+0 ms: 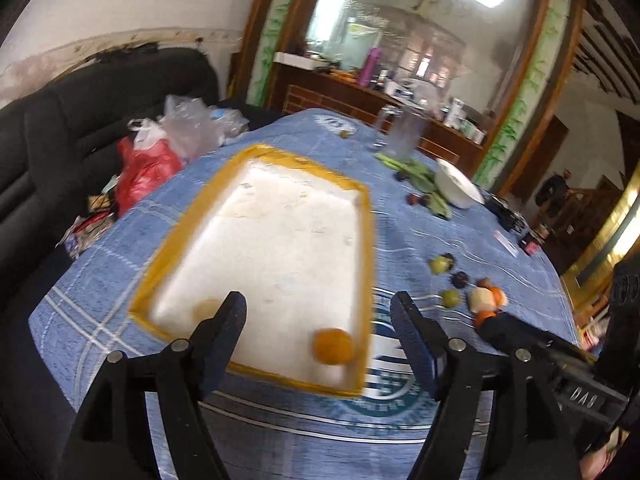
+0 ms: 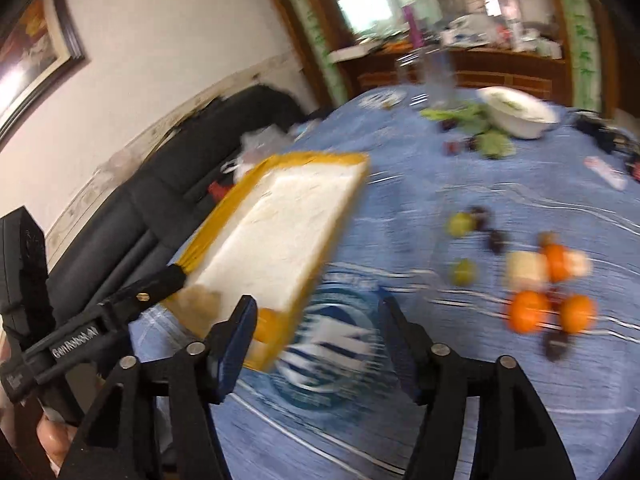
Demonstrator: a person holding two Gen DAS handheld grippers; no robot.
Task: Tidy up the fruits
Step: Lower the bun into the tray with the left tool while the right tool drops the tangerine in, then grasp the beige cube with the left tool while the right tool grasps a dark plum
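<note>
The left gripper (image 1: 318, 328) is hovering with its jaws standing wide apart and nothing between them, above the near end of a white tray (image 1: 276, 240) with a yellow rim. An orange fruit (image 1: 333, 347) is lying inside the tray, in the near right corner, close to the rim and just ahead of the gap between the fingers. A pale, blurred round thing (image 1: 206, 309) is sitting in the near left corner, half hidden behind the left finger; what it is cannot be told.

The right gripper (image 2: 316, 320) is also hanging with its jaws apart and empty, over the blue cloth (image 2: 360, 420) covering the table, just to the right of the tray (image 2: 280, 240). Its whole view is smeared by motion blur.

To the right of the tray, loose fruit is lying on the cloth: two oranges (image 2: 528, 311) side by side, a third orange (image 2: 557, 262) beyond them between pale blocky pieces (image 2: 525, 268), two small green fruits (image 2: 463, 272), and some dark ones (image 2: 497, 240) scattered among them. From the left wrist view the same cluster (image 1: 472, 288) is showing beside the right gripper's black body.

Farther back, a white bowl (image 1: 458, 186) is resting on the cloth next to green leaves (image 1: 424, 180), with a clear jug (image 1: 402, 132) behind them. Off the table's left edge, plastic bags (image 1: 160, 152) are piled on a dark sofa (image 1: 60, 128).
</note>
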